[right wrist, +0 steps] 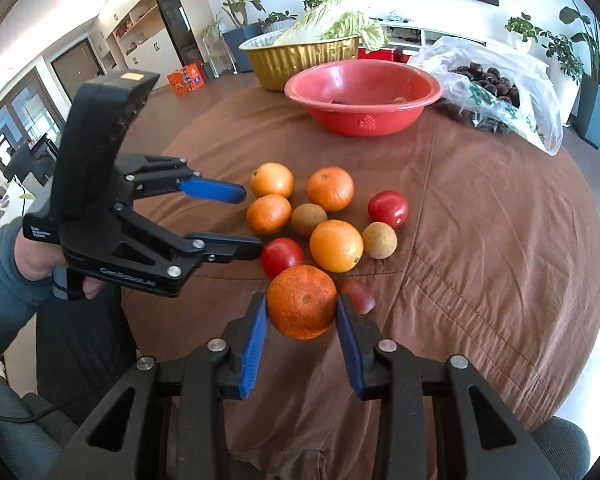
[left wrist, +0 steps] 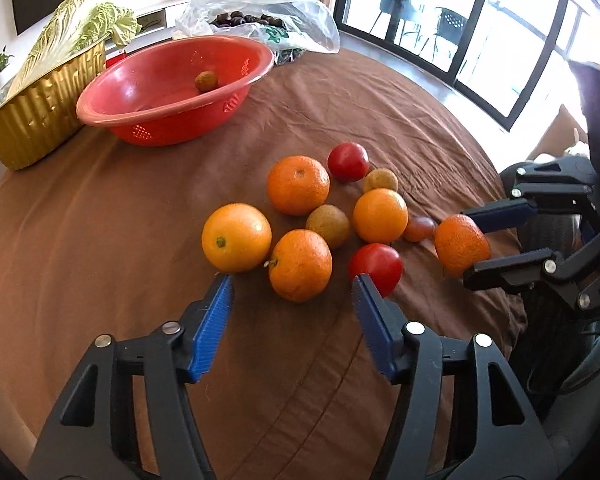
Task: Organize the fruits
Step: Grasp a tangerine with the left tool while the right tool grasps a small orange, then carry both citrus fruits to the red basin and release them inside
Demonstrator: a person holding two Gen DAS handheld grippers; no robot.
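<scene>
My right gripper (right wrist: 302, 312) is shut on an orange (right wrist: 302, 302) and holds it just above the brown cloth; it also shows in the left wrist view (left wrist: 470, 246) with that orange (left wrist: 460, 249). My left gripper (left wrist: 292, 292) is open and empty, just short of several oranges (left wrist: 300, 265), two red tomatoes (left wrist: 376, 268) and small brown fruits (left wrist: 328, 226) clustered on the cloth. It also shows in the right wrist view (right wrist: 252, 220). A red basket (left wrist: 172, 92) at the far left holds a small brown fruit (left wrist: 206, 81).
A gold foil tray (left wrist: 40, 120) with a napa cabbage (left wrist: 72, 28) stands left of the basket. A clear plastic bag of dark chestnuts (left wrist: 260, 20) lies behind it. The round table's brown cloth (left wrist: 100, 260) drops off at the edges. A small reddish fruit (left wrist: 419, 229) lies by the held orange.
</scene>
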